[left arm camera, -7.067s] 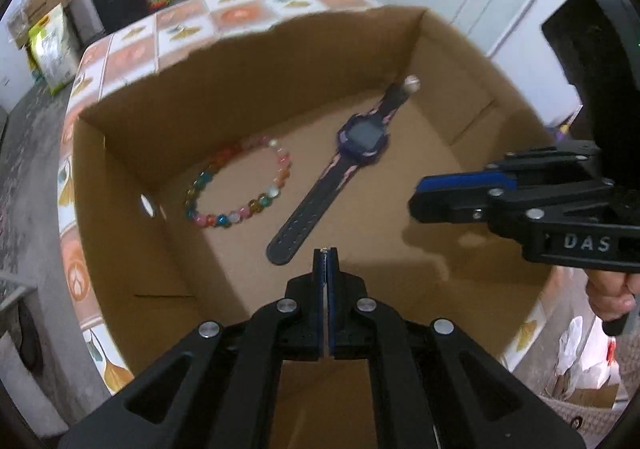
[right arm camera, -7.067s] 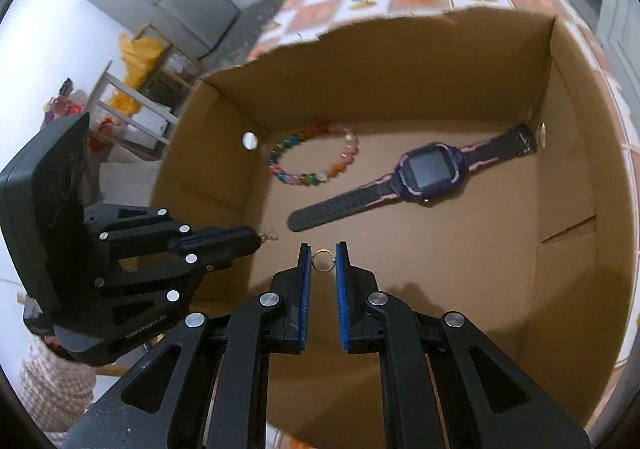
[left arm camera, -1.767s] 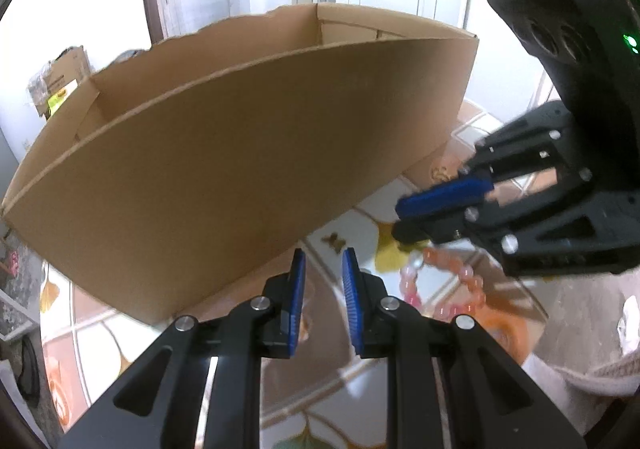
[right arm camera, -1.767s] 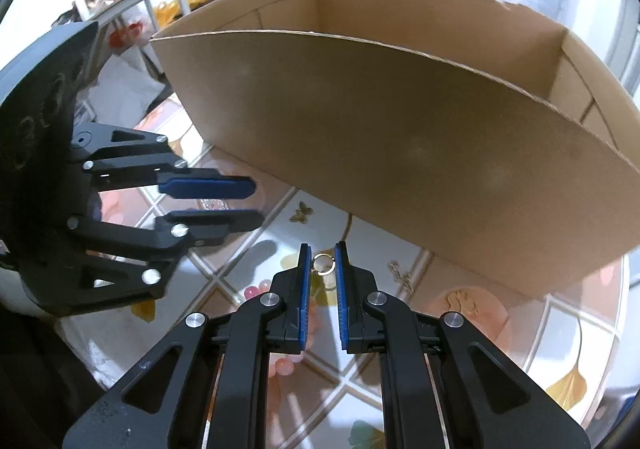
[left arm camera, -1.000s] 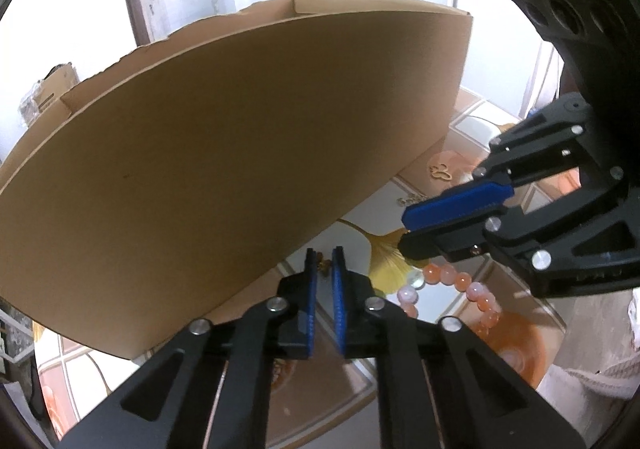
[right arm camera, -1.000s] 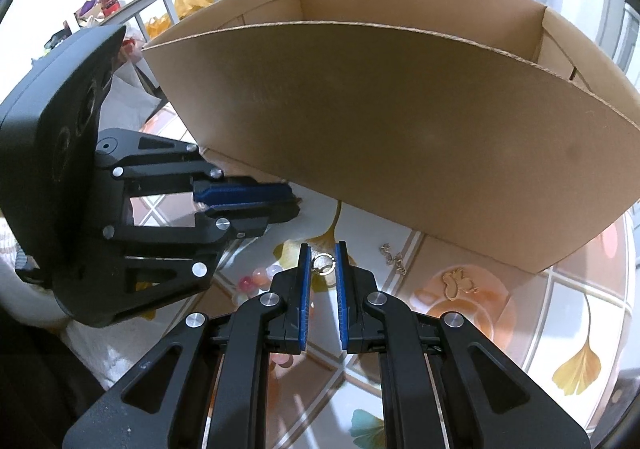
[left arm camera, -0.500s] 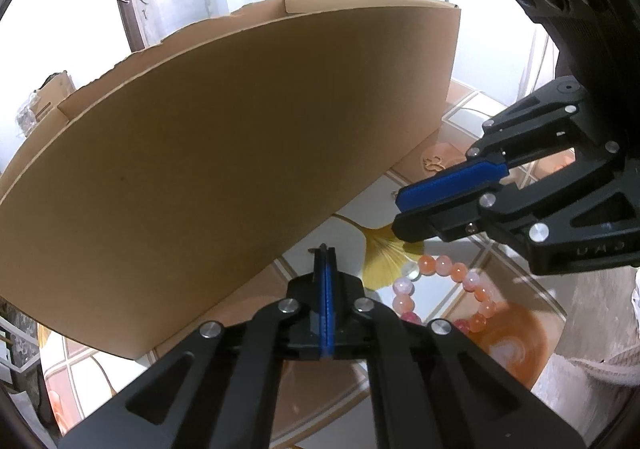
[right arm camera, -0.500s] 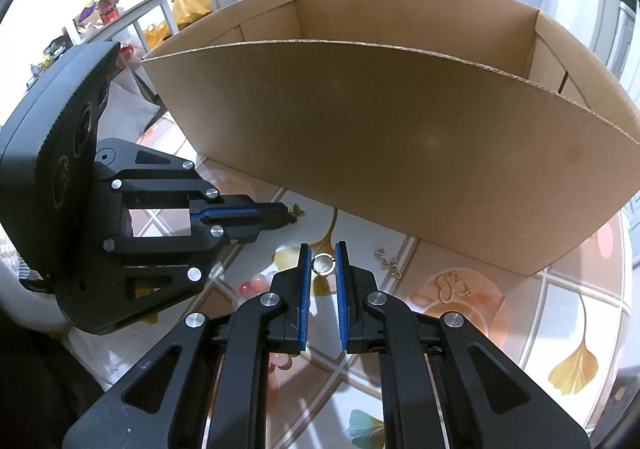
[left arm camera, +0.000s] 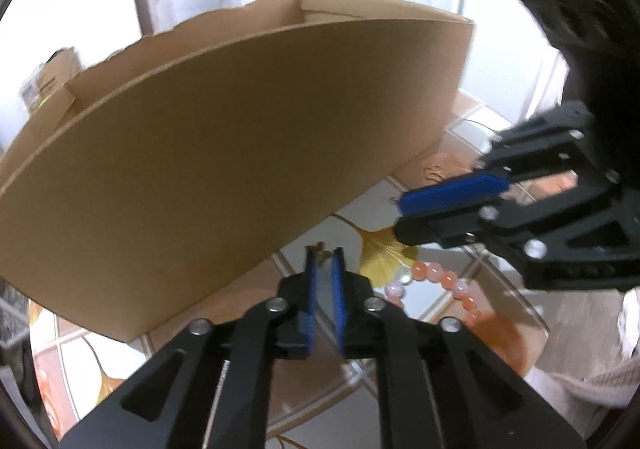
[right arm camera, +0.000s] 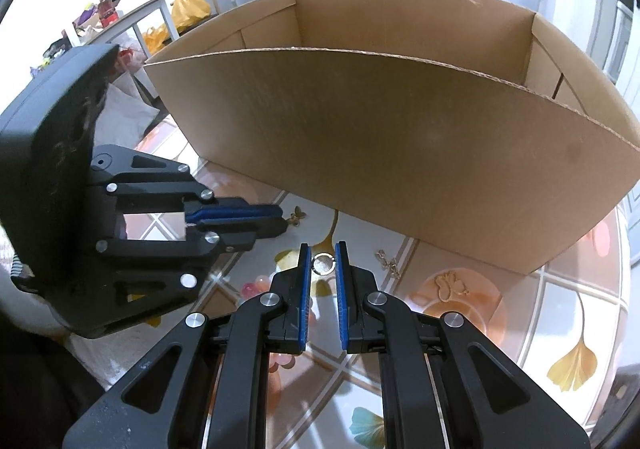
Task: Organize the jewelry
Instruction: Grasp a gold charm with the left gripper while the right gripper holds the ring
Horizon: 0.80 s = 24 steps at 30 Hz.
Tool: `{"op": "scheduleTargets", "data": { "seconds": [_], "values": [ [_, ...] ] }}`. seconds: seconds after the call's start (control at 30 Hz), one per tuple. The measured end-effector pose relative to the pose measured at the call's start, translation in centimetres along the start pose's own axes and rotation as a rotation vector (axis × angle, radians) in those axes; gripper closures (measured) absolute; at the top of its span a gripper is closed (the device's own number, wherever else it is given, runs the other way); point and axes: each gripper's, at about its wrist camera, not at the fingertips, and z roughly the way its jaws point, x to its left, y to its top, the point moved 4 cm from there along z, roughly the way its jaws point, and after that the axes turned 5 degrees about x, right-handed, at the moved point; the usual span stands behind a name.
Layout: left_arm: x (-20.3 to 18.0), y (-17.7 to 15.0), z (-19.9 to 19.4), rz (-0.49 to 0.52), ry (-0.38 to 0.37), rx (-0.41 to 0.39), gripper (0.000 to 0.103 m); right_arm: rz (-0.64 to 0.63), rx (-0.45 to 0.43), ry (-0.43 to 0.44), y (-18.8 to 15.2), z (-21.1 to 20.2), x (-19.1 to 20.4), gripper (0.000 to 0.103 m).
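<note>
1. Left gripper [right arm camera: 285, 222], far left of the right wrist view: jaws opening, a narrow gap showing between the blue pads. A small gold charm [right arm camera: 298, 214] sits at the tips; it seems loose rather than pinched, though blur leaves this unsure
2. Bead bracelet [left arm camera: 440, 277], pink and orange: lying on the tiled table [right arm camera: 560, 313] just beside both grippers, outside the box, not held
3. Right gripper [right arm camera: 322, 251], centre: jaws clamped on a gold ring [right arm camera: 323, 263], which is gripped across its width near the pad tips
4. Short gold chain piece [right arm camera: 386, 261]: loose on the table, right of the ring, near the foot of the box
5. Cardboard box [right arm camera: 380, 137], centre to right: open top, near wall high. Its floor is hidden from both cameras, so contents cannot be listed
6. Handling note: the ring probably goes over the near wall next. Lift well clear of the rim, keep the grip firm, lower inside before parting the jaws. If the charm has dropped, re-grip it deeper between the pads
</note>
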Motion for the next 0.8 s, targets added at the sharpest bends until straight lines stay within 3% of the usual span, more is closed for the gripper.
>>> {"op": "scheduleTargets", "data": {
  "seconds": [0.37, 0.57, 0.63, 0.8],
  "values": [
    [0.2, 0.4, 0.6, -0.141, 0.063, -0.016, 0.091, 0.038, -0.012, 0.006, -0.5, -0.1, -1.2, 0.093],
    [-0.6, -0.4, 0.3, -0.143, 0.128, -0.019, 0.091, 0.053, -0.022, 0.007, -0.9, -0.3, -1.7, 0.093],
    [-1.1, -0.3, 0.5, -0.134, 0.142, -0.019, 0.097, 0.058, -0.027, 0.008, -1.1, -0.4, -1.8, 0.093],
    [-1.6, -0.4, 0.3, -0.134, 0.13, -0.016, 0.097, 0.064, -0.038, 0.008, -1.5, -0.9, -1.9, 0.093]
  ]
}}
